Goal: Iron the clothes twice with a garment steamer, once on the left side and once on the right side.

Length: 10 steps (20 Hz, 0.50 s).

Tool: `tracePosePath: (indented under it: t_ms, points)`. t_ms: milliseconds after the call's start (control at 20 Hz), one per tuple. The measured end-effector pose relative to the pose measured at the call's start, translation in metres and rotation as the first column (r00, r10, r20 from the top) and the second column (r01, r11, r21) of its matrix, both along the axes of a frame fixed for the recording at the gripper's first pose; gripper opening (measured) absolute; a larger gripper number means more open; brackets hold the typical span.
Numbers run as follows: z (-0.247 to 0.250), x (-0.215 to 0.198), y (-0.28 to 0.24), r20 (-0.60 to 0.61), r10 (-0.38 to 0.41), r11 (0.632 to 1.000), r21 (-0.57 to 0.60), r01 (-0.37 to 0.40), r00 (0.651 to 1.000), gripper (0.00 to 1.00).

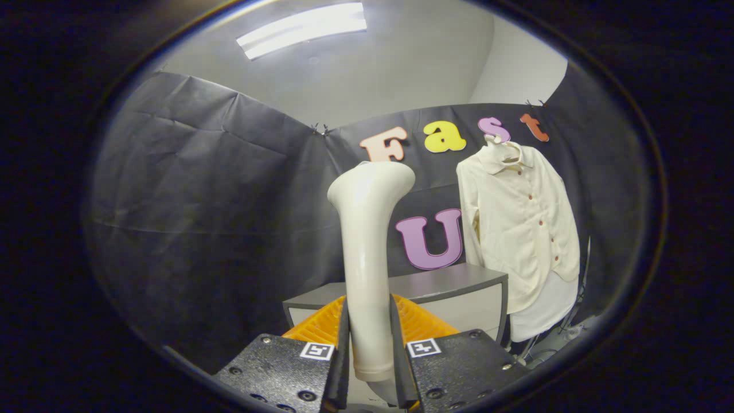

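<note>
Gripper view: hand-held gripper point(370, 358) pinches garment steamer point(367, 252) by its handle, frame center. Looks rigid, smooth, maybe slippery; grip low on handle. Shirt point(519, 229) hangs right of center, soft, above bench point(436, 284).

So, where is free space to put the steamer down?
The gripper is shut on the steamer. The grey cabinet top, between steamer and hanging shirt, looks bare. Its right edge beside the shirt is crowded.

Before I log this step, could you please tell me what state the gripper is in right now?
Gripper: closed on the garment steamer, both fingers pressing its handle, held upright.
</note>
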State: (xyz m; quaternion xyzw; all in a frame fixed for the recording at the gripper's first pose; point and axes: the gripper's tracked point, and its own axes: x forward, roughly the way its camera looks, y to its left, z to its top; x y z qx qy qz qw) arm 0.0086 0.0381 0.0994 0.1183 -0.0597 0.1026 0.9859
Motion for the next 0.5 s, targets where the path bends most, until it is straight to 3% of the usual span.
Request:
tracePosePath:
  t_ms: [500]
  points:
    - [-0.008,-0.012,0.010,-0.041,0.027,0.999,0.019,-0.026,0.999,0.32]
